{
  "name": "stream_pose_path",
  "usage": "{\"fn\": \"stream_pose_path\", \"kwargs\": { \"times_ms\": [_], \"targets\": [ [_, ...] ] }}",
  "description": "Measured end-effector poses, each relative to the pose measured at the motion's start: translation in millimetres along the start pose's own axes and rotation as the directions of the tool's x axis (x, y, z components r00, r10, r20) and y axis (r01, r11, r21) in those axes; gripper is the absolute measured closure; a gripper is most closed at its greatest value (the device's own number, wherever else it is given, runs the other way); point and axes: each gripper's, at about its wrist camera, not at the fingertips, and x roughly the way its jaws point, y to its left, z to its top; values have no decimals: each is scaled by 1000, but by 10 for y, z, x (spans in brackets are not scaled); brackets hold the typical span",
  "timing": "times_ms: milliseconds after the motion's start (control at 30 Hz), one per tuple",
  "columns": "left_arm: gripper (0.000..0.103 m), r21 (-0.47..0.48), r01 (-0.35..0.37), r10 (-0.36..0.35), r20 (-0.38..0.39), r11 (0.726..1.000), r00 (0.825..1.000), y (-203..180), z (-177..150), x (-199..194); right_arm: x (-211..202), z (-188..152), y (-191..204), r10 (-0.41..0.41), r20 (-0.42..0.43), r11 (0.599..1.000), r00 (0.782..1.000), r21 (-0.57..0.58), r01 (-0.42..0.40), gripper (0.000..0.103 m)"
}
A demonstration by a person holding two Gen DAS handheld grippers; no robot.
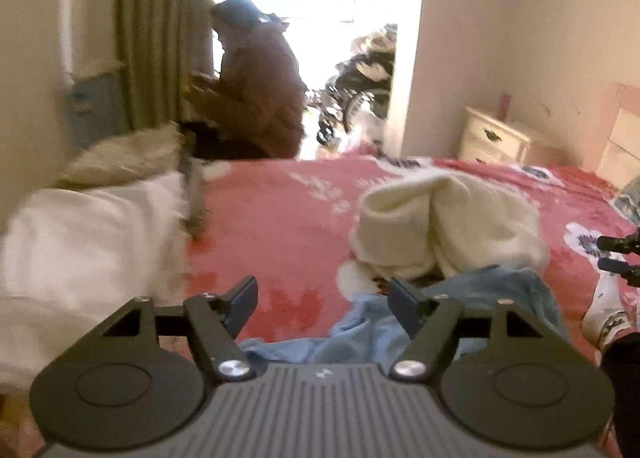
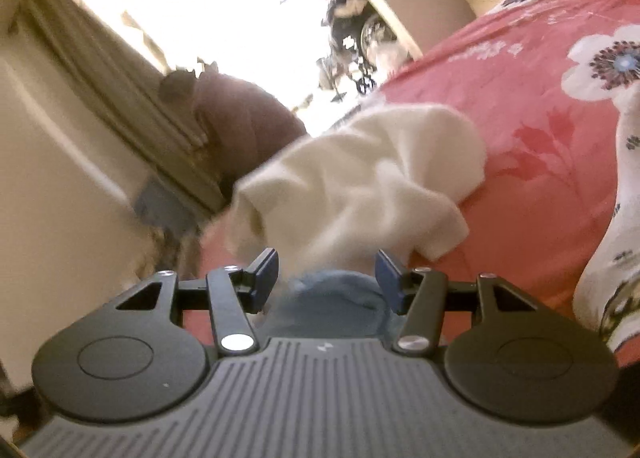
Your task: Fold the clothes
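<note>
While nothing is gripped, the sensible next move, as I judge it, is to choose one garment and take it by an edge, not by a bunched middle. Across the red flowered bedspread (image 1: pixel 280 226) lie the pieces to be folded: a white heap (image 1: pixel 80 242) at the left side of the bed, a cream knit garment (image 1: pixel 448 226) crumpled near the middle, and a light blue garment (image 1: pixel 360 334) rumpled at the near edge, just in front of the cream one and touching it. A good grasp would find a hem or shoulder seam on the blue piece, lift it free of the cream one, and spread it flat on bare bedspread before any crease is made. Both tools hang above the blue cloth, angled down toward the bed. On the left gripper (image 1: pixel 323 304) the jaws stand wide apart and empty; the right gripper (image 2: pixel 326 278), rolled so its view is tilted, has its jaws parted more narrowly, blue fabric showing below the gap but not pinched.
</note>
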Motion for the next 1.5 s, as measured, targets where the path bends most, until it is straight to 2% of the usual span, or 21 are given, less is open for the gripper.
{"fn": "stream_pose_path", "kwargs": {
  "times_ms": [133,233,300,367,400,467,567,667,800,900,933,967,1000,1100,1167,1300,1400,1500],
  "targets": [
    [28,-13,49,-50,-31,999,998,31,-190,-185,69,26,33,-66,-18,997,998,38,67,50],
    [29,-11,68,-69,-113,998,991,-149,-610,85,273,34,46,-139,-61,990,988,15,141,51],
    [34,-19,90,-91,-179,996,980,-297,-914,306,562,35,-5,-252,-103,967,962,-69,246,55],
    [37,-29,134,-137,-229,991,964,-442,-1202,495,924,21,-117,-341,-165,936,926,-154,317,61],
    [37,-25,153,-154,-242,988,958,-506,-1329,553,1100,15,-175,-360,-191,927,913,-180,328,65],
    [37,10,181,-173,-251,983,952,-621,-1530,631,1470,24,-255,-358,-238,925,903,-222,308,65],
    [36,86,190,-165,-240,978,957,-681,-1713,680,2040,92,-183,-313,-266,931,912,-276,239,65],
    [35,113,200,-173,-213,973,962,-612,-1799,657,2639,177,40,-312,-274,909,910,-363,202,65],
    [35,22,216,-206,-226,976,952,-484,-1691,666,3308,505,302,-241,-217,932,946,-325,163,70],
    [35,1,209,-204,-216,978,955,-439,-1620,673,3497,786,561,-169,-71,960,983,-238,148,71],
    [35,2,204,-199,-212,979,957,-430,-1603,676,3453,818,646,-160,-22,960,987,-235,150,70],
    [35,-1,201,-197,-209,980,958,-413,-1603,661,3400,841,723,-157,14,959,987,-235,156,62],
    [35,-16,197,-196,-206,980,959,-391,-1602,645,3320,840,778,-173,10,954,985,-247,171,53],
    [35,-60,190,-198,-195,980,960,-307,-1594,539,2914,812,904,-220,-22,926,975,-320,201,52],
    [33,-64,187,-195,-183,980,963,-258,-1566,435,2455,769,956,-224,-14,910,974,-362,204,52],
    [33,-75,155,-166,-173,985,971,-146,-1489,181,1305,782,972,-112,-22,953,993,-286,101,52],
    [33,-86,132,-145,-164,987,976,-36,-1448,-104,415,829,1147,-34,6,956,999,-291,34,52],
    [33,-85,95,-107,-162,992,981,63,-1427,-380,-491,819,1386,-20,72,905,997,-422,49,51]
  ]
}}
